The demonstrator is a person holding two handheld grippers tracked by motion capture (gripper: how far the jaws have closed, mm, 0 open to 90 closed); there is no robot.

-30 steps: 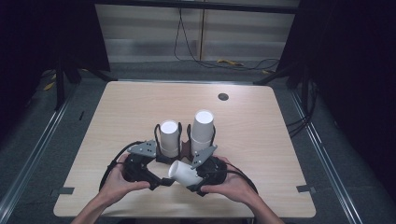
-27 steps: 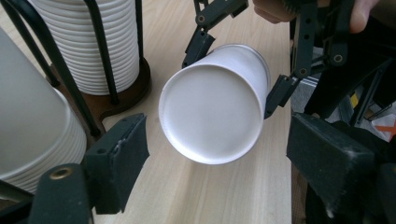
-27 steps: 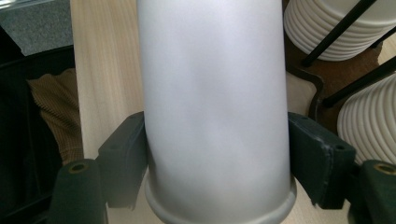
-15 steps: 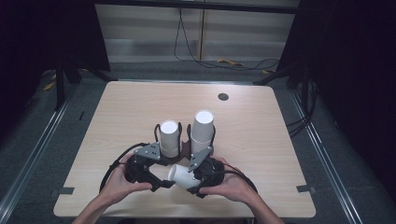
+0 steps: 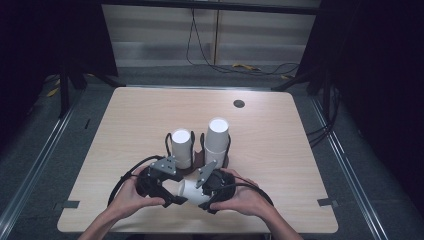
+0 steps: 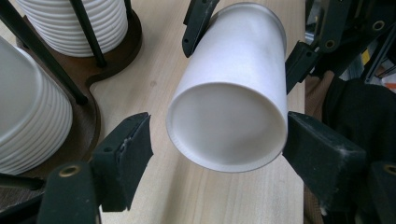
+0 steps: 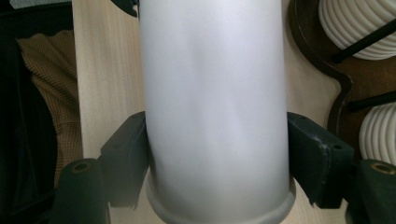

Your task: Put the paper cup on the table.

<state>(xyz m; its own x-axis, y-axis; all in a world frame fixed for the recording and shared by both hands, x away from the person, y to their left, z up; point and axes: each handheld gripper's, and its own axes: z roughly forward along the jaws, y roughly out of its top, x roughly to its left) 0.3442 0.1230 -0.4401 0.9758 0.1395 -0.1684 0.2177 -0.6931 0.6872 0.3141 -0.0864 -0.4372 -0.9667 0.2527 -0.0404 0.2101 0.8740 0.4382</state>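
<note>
Cup: a white paper cup (image 5: pixel 192 191) lies sideways above the table (image 5: pixel 280 150), near its front edge, between both grippers.
Right gripper (image 7: pixel 217 140): jaws clamped on the cup's body.
Left gripper (image 6: pixel 217 144): jaws just closing around the cup's base, one pad clear of it.
Advice: centre the base before squeezing; grip gently so the wall doesn't buckle.

This is looking like a lab or a recording studio: black curtains (image 5: pixel 385 75) are hanging around one wooden table (image 5: pixel 280 135), and cables (image 5: pixel 250 67) are lying on the grey floor (image 5: pixel 360 165).

Cup (image 5: pixel 192 192) lies before two cup stacks (image 5: pixel 181 148) on table (image 5: pixel 280 150)
</note>
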